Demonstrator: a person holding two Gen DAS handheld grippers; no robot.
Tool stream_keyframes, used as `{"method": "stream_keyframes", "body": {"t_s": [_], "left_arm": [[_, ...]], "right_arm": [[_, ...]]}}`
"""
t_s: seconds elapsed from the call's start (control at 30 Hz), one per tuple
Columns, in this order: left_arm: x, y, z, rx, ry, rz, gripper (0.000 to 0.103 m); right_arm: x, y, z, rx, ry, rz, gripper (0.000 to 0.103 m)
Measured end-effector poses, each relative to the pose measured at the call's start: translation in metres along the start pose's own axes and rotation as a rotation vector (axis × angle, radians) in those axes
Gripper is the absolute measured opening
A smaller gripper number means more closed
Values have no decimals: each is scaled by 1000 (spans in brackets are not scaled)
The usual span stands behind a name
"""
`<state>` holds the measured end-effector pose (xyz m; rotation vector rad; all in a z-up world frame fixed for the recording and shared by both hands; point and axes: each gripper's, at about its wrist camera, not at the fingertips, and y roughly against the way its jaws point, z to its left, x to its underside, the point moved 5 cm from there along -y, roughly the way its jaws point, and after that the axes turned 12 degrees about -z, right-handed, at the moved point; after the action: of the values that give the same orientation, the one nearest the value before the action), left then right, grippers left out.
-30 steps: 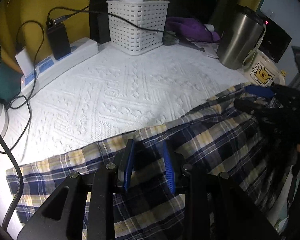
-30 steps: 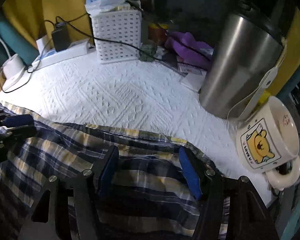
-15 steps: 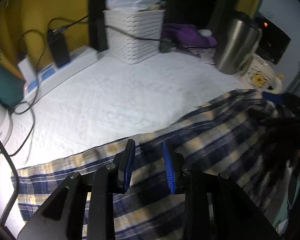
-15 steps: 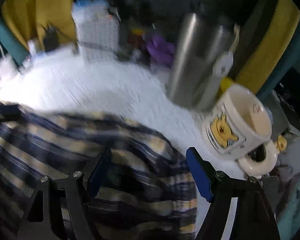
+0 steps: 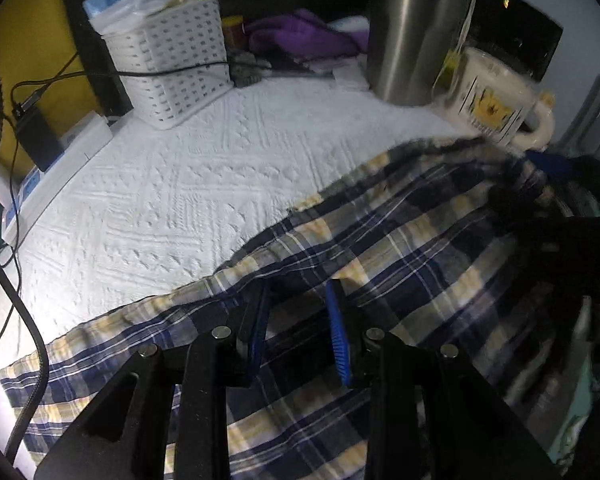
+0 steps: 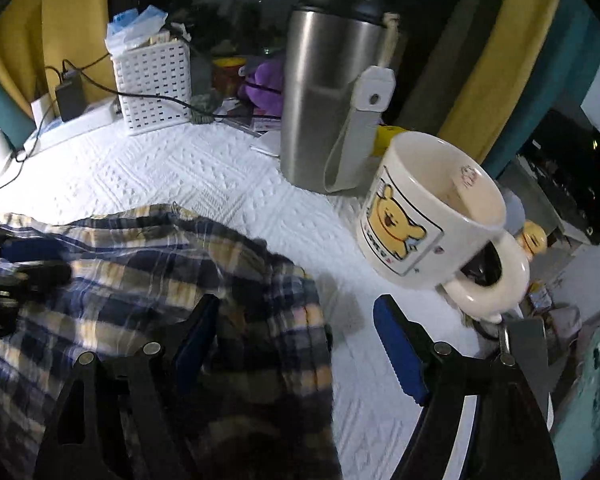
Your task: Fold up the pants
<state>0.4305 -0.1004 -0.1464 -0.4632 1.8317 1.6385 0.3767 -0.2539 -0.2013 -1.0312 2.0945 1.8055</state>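
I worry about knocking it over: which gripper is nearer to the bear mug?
Right. The right gripper has its outer finger just below the bear mug handle. The left gripper sits mid-way along the plaid pants, well away from it.

Both views come from cameras mounted on the hand-held grippers, each looking forward and steeply down along its own two fingers, close above the white textured cloth. The left wrist view faces the back of the table from its left part, with the white basket ahead and the steel tumbler far right. The right wrist view sits further right, nearer the tumbler and the bear mug. Both share the plaid pants, basket, tumbler, mug and power strip.
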Motion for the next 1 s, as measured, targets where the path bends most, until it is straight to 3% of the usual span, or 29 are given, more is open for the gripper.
{"method": "stream_keyframes", "body": {"t_s": [0.17,0.47,0.9,1.0], "left_arm": [[-2,0,-5,-48,-29,3,29],[5,40,3,-41,57,-69,29],[62,133,68,-126,272,-228,37],[81,152,80,-161,290,-241,37]], "right_arm": [[6,13,-9,-13,-40,-14,80],[17,36,-13,-23,-71,-45,80],[56,90,-17,-30,-142,-91,80],[69,101,-19,-50,-173,-81,88]]}}
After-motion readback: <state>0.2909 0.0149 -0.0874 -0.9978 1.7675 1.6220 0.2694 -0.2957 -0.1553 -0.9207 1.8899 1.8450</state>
